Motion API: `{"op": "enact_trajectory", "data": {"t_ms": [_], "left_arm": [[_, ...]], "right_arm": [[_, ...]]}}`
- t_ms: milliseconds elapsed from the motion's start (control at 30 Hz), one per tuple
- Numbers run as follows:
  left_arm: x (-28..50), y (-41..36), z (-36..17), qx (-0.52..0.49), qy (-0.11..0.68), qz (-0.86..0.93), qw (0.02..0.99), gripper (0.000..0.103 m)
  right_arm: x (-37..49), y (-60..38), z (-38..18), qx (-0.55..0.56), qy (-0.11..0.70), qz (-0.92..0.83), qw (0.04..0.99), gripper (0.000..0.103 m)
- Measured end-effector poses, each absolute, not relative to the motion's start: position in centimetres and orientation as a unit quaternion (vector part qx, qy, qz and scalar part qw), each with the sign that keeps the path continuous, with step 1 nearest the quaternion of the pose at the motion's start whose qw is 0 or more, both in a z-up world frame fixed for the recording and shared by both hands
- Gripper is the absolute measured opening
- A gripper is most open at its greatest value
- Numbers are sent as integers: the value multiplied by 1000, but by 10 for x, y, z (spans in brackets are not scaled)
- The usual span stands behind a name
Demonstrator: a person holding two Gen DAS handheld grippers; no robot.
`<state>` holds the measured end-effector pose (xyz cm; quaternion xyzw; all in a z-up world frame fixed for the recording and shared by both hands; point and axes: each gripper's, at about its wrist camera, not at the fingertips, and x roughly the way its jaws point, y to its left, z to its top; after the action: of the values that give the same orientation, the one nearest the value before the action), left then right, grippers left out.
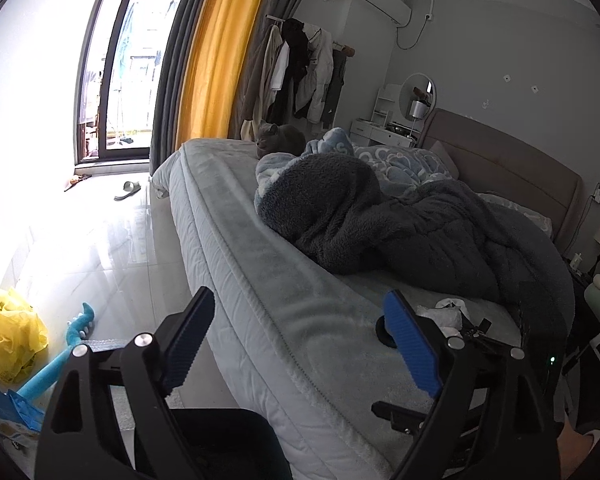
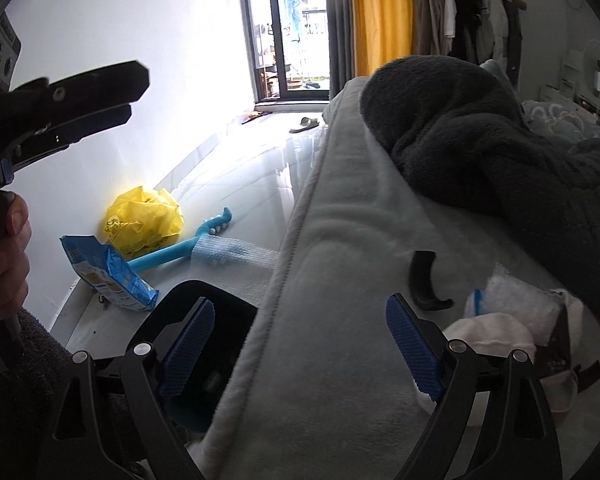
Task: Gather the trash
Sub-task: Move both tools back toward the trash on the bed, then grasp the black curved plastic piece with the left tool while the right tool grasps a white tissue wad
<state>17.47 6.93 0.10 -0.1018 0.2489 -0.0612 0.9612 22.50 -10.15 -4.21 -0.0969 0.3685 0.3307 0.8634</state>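
Blue-padded jaws of the right gripper (image 2: 306, 350) stand wide apart with nothing between them, straddling the near long edge of the bed (image 2: 340, 280). Left gripper (image 1: 304, 348) is likewise spread and empty, aimed along the same mattress edge; in the right wrist view it shows at upper left, carried by a hand (image 2: 4, 248). Just beyond the right gripper's right jaw, at the near end of the bed, lies a cluster of trash: a white crumpled tissue or cloth (image 2: 492, 338), a piece of bubble wrap (image 2: 516, 304) and a dark printed wrapper (image 2: 560, 344), with a black curved object (image 2: 424, 280) just beside them; what that object is cannot be told. A dark opening, probably the bin (image 2: 208, 344), sits below the bed edge between the right jaws. More trash lies on the floor by the wall: a blue packet (image 2: 108, 276), a yellow plastic bag (image 2: 144, 220), a strip of bubble wrap (image 2: 228, 254), touching a blue long-handled brush (image 2: 180, 250). Farther back, a dark fleece blanket (image 1: 380, 220) is heaped mid-bed and a grey cat (image 1: 280, 140) rests at the far corner. Judgement: next step is picking the bed cluster. Swing right, centre the jaws over one soft item, close on its bulk, avoid pinching the bedsheet or blanket.
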Motion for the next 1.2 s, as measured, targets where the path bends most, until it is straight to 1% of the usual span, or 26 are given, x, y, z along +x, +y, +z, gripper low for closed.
{"op": "enact_trajectory", "data": {"t_ms": [333, 667, 700, 767, 800, 867, 900, 967, 1067, 1200], "left_arm": [[202, 46, -21, -118, 287, -82, 947, 89], [230, 30, -44, -151, 321, -109, 929, 89], [234, 29, -46, -158, 324, -114, 926, 89], [239, 25, -50, -163, 330, -122, 922, 89], [241, 23, -51, -164, 331, -125, 921, 89], [245, 18, -54, -160, 336, -128, 919, 89], [247, 14, -56, -157, 338, -128, 919, 89], [250, 7, -59, -144, 341, -124, 921, 88], [256, -6, -65, -128, 351, -128, 919, 85], [264, -23, -71, -98, 356, -151, 917, 84]], "right_arm": [[235, -152, -48, -73, 376, 282, 880, 90], [235, -176, -67, -96, 390, 256, 879, 89], [235, -177, -69, -102, 391, 253, 879, 88], [234, -180, -69, -117, 388, 243, 881, 71], [234, -182, -70, -120, 387, 240, 882, 69], [234, -187, -69, -120, 386, 235, 884, 59], [234, -189, -68, -119, 386, 235, 884, 58], [235, -192, -68, -120, 386, 233, 884, 50], [233, -196, -67, -112, 388, 237, 884, 43], [234, -206, -60, -81, 388, 251, 883, 42]]}}
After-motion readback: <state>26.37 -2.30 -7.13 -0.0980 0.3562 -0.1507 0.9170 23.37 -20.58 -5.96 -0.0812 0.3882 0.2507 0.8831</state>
